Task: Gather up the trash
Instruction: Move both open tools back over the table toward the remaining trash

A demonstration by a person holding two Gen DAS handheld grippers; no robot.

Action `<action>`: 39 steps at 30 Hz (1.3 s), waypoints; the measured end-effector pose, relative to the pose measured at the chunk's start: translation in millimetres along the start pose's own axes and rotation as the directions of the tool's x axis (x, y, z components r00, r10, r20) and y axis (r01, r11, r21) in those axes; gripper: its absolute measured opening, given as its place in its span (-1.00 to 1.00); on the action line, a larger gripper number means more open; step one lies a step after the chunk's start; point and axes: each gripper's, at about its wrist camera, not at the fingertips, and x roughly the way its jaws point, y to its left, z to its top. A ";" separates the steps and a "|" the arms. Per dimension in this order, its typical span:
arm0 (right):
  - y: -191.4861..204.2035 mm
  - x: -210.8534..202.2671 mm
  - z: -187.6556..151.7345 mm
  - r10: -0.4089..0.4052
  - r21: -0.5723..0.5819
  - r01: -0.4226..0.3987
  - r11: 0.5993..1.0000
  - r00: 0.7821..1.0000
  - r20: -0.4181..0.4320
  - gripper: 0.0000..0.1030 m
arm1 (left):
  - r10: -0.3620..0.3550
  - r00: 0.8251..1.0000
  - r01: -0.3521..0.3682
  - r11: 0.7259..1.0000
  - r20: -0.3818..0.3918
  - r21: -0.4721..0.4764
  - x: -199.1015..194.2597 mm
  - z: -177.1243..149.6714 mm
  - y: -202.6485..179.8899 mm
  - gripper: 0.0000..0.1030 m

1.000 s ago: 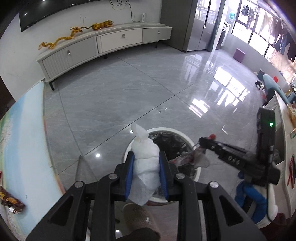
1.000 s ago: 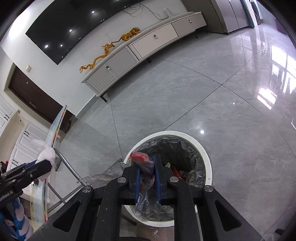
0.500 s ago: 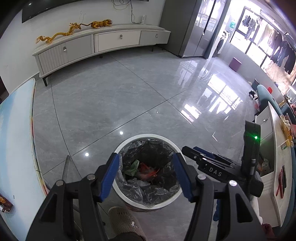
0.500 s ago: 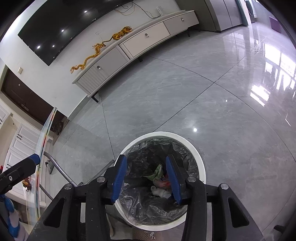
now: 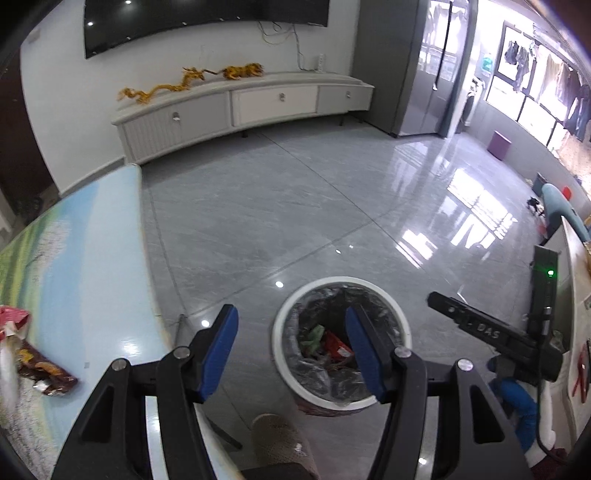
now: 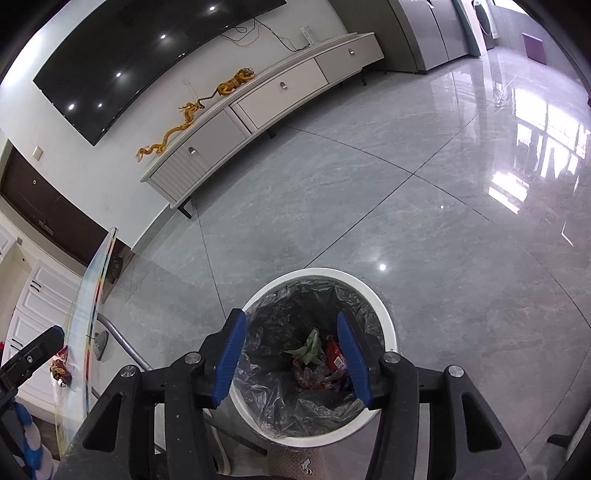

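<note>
blue pads spread wide over the bin

blue rubber lines the inner faces of both tools, and both stand wide apart with nothing between them. the left gripper [image 5: 290, 349] hangs above the floor with its right-hand finger over the rim of the white bin [image 5: 280, 354] and its left-hand finger out over bare grey tile. the right gripper [image 6: 291, 360] sits squarely over the same bin [image 6: 384, 317], one finger to each side of the opening, so the trash shows straight down between them.

inside, a black liner [image 6: 280, 402] is crumpled around the wall, and on it lie a green scrap [image 6: 310, 345], a red wrapper [image 6: 334, 356] and some darker bits i can't make out. from the left tool the same green scrap [image 5: 312, 338] and red wrapper [image 5: 338, 345] show just inside its right-hand finger.

further left of the left tool's fingers is a table with a painted landscape top [image 5: 81, 258]; a brown snack wrapper [image 5: 44, 371] lies on it, well apart from the bin. beyond both pairs of fingers the glossy floor runs to a long white cabinet [image 6: 266, 96] with a golden dragon ornament [image 6: 192, 110] on top, under a dark wall screen [image 5: 203, 22].
</note>
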 end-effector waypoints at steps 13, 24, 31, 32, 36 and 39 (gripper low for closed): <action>42.7 -16.8 -6.7 -0.002 -0.071 0.003 0.997 1.000 0.021 0.14 | 0.161 0.982 -0.148 0.979 0.094 -0.138 -54.7 -23.2 72.2 0.28; 91.7 -36.4 -11.5 -0.004 -0.150 0.012 0.989 0.999 0.054 0.25 | 0.237 0.960 -0.192 0.946 0.153 -0.260 -105.5 -49.4 130.6 0.29; 123.9 -48.1 -12.7 0.002 -0.209 0.013 0.978 0.997 0.075 0.29 | 0.269 0.944 -0.198 0.925 0.189 -0.325 -134.3 -66.4 161.2 0.29; 128.6 -49.3 -13.2 0.004 -0.218 0.013 0.976 0.997 0.077 0.29 | 0.272 0.943 -0.197 0.922 0.193 -0.333 -137.7 -68.6 164.7 0.29; 151.1 -54.7 -15.9 0.009 -0.260 0.013 0.966 0.996 0.084 0.29 | 0.280 0.938 -0.191 0.910 0.206 -0.368 -149.9 -78.1 177.2 0.29; 168.9 -60.3 -19.8 0.015 -0.295 0.013 0.956 0.996 0.092 0.29 | 0.287 0.933 -0.187 0.902 0.218 -0.389 -158.5 -84.8 185.9 0.29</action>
